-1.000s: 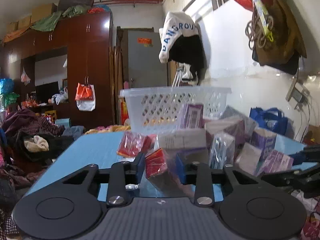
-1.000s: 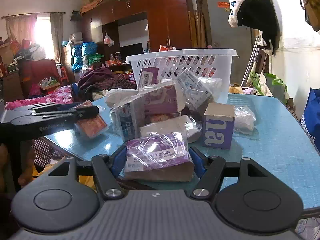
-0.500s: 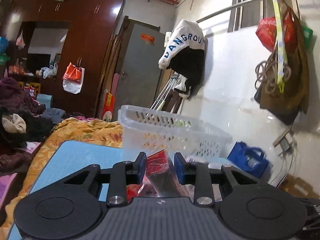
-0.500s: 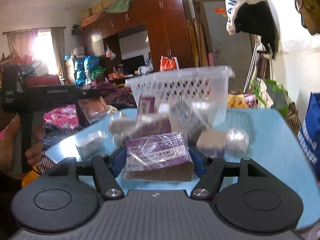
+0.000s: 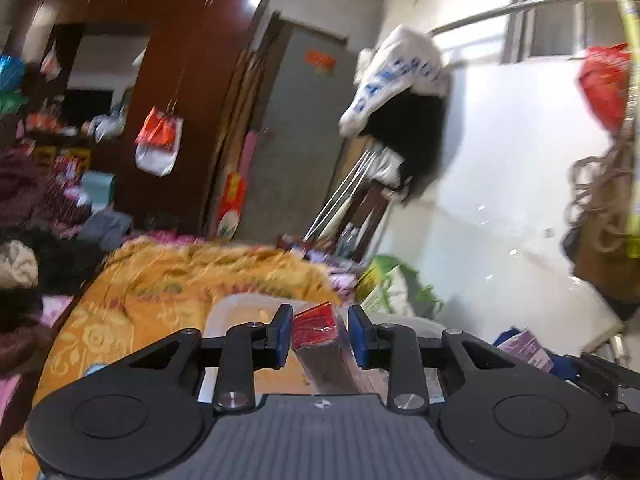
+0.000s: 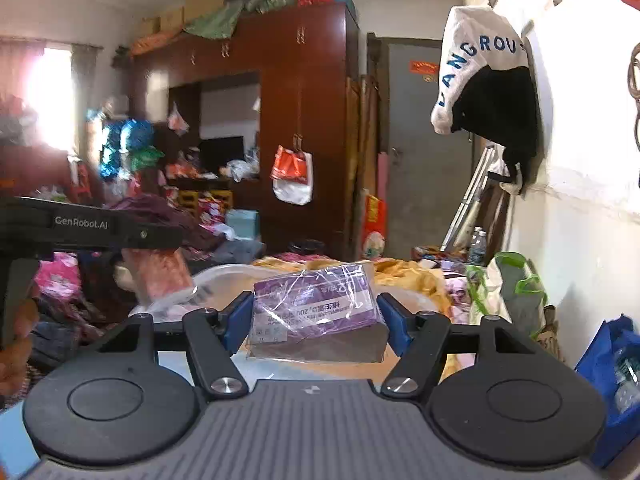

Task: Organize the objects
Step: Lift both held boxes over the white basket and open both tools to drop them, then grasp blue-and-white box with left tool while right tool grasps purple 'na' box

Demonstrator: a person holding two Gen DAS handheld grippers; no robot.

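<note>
both tools carrying wrapped packs above the white basket

left wrist view: the left tool (image 5: 320, 334) is holding a red pack (image 5: 316, 326) in clear wrap between its blue pads (image 5: 285, 334). the pack is sitting tilted, and a gap is showing on each side of it, so whether the pads are truly pressing on it cannot be told. the picture is smeared by motion. below the pack the white basket (image 5: 224, 316) is showing its pale rim and part of its inside, with an orange flowered blanket (image 5: 168, 284) lying beyond it. at the lower right a purple pack (image 5: 528, 350) is peeking in, with part of the other tool beside it. a white and black jacket (image 5: 400, 92) is hanging on the wall.

right wrist view: the right tool (image 6: 316, 320) is gripping the purple pack (image 6: 316, 304) in crinkled clear film, its blue pads (image 6: 240, 320) pressing against both short ends. the pack is being held level above the white basket (image 6: 224, 274), whose rim is curving behind it. to the left the left tool (image 6: 120, 234), marked genrobot.ai, is reaching in from the side, with the red pack (image 6: 156, 272) hanging blurred under it, over the basket's left part. a green-handled bag (image 6: 508, 292) is standing by the wall on the right, and a blue bag (image 6: 612, 372) is sitting at the lower right edge.
</note>
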